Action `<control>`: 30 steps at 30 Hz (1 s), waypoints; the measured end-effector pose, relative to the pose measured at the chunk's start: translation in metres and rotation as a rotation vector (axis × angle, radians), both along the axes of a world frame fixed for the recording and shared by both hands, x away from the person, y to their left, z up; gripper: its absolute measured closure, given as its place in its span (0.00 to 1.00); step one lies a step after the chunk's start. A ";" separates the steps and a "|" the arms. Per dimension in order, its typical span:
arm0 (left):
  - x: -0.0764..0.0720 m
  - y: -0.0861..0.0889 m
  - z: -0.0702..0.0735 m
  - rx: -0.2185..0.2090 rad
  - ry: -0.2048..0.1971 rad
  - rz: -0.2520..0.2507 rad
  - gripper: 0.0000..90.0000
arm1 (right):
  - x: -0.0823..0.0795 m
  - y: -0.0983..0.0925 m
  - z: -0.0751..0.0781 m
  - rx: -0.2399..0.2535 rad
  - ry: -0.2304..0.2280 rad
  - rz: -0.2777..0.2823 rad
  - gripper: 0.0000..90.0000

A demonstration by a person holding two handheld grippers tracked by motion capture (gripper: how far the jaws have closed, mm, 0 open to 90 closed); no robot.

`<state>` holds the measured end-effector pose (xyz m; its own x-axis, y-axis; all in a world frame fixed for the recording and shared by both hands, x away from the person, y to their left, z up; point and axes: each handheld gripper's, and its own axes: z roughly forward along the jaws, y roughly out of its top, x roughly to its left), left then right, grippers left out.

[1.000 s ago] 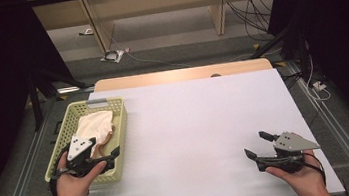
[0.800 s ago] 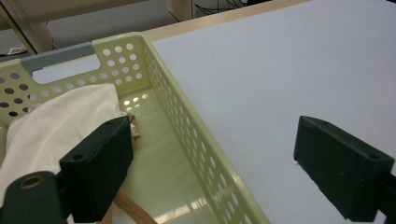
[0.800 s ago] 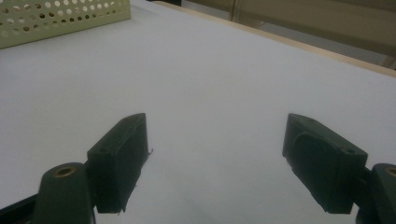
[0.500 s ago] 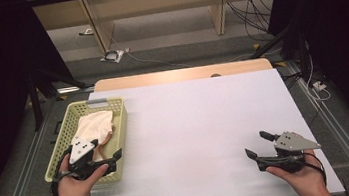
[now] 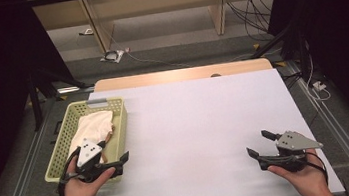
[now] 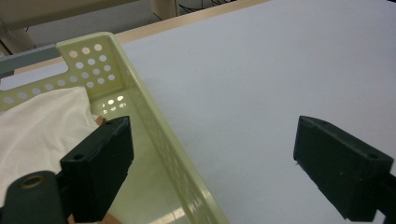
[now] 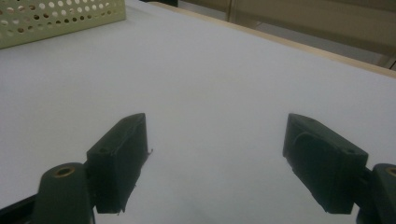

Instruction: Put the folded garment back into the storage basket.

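Left gripper [image 5: 101, 163] spread over the near right corner of the basket [image 5: 63, 142]; right gripper [image 5: 265, 145] spread over the bare table [image 5: 200, 120].

In the left gripper view, the left gripper's jaws stand wide apart with nothing between the pads: one jaw hangs inside the basket just beside the cloth [image 6: 42, 126], the other hangs over the white table surface outside the basket's long wall. In the high view, the pale green perforated basket sits at the table's left edge, and the cream cloth lies bunched in its far half, just ahead of the left gripper. The right gripper is held near the table's near right corner, well apart from the basket, its jaws equally wide and gripping nothing; the right gripper view shows white table surface between them and a corner of the basket far off.
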<state>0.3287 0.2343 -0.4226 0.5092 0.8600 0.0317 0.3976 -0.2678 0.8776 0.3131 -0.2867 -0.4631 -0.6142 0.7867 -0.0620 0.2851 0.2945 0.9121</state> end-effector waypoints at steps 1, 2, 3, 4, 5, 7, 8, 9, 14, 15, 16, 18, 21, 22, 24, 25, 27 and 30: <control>0.000 -0.001 0.000 0.000 0.000 -0.002 0.13 | 0.000 0.000 0.000 0.000 0.000 0.000 0.25; 0.000 -0.002 -0.001 -0.002 -0.001 -0.004 0.13 | 0.000 0.000 0.000 0.000 0.001 0.001 0.25; -0.001 -0.002 -0.001 -0.003 -0.001 -0.006 0.13 | 0.000 0.000 0.000 -0.002 0.004 0.001 0.25; -0.001 -0.003 -0.001 -0.001 -0.001 -0.008 0.13 | 0.000 0.000 0.000 -0.003 0.004 0.000 0.25; -0.001 -0.003 -0.002 0.000 -0.001 -0.010 0.13 | 0.000 0.000 0.000 -0.002 0.004 0.001 0.25; -0.001 -0.005 -0.003 -0.002 -0.001 -0.014 0.13 | 0.000 0.000 0.000 0.000 0.003 0.004 0.25; -0.001 -0.005 -0.004 0.001 0.000 -0.017 0.13 | 0.000 0.000 -0.001 0.001 0.003 0.004 0.25; -0.002 -0.006 -0.004 0.002 -0.001 -0.019 0.13 | 0.000 0.000 -0.001 0.000 0.004 0.005 0.25; -0.002 -0.009 -0.007 0.002 -0.004 -0.031 0.13 | 0.000 -0.001 -0.001 -0.001 0.009 0.005 0.25; -0.002 -0.009 -0.007 0.002 -0.004 -0.032 0.13 | 0.000 -0.001 -0.001 -0.001 0.010 0.005 0.25; -0.002 -0.010 -0.008 0.002 -0.003 -0.034 0.13 | 0.000 -0.001 -0.001 -0.001 0.010 0.006 0.25; -0.003 -0.011 -0.009 0.004 -0.002 -0.038 0.13 | 0.000 -0.001 -0.001 0.001 0.011 0.006 0.25; -0.003 -0.013 -0.011 0.010 0.000 -0.045 0.12 | -0.001 -0.002 -0.001 0.000 0.012 0.004 0.25; -0.003 -0.013 -0.011 0.011 0.001 -0.047 0.12 | -0.001 -0.002 -0.001 -0.002 0.012 0.005 0.25; -0.003 -0.014 -0.013 0.009 0.003 -0.048 0.12 | -0.001 -0.002 -0.002 0.002 0.013 0.004 0.25; -0.003 -0.014 -0.013 0.013 0.004 -0.050 0.12 | -0.001 -0.002 -0.002 0.003 0.015 0.002 0.25; -0.003 -0.016 -0.014 0.011 0.002 -0.053 0.12 | -0.001 -0.003 -0.002 0.003 0.015 0.002 0.25; -0.003 -0.017 -0.015 0.010 -0.001 -0.060 0.12 | -0.001 -0.003 -0.002 0.003 0.012 0.003 0.25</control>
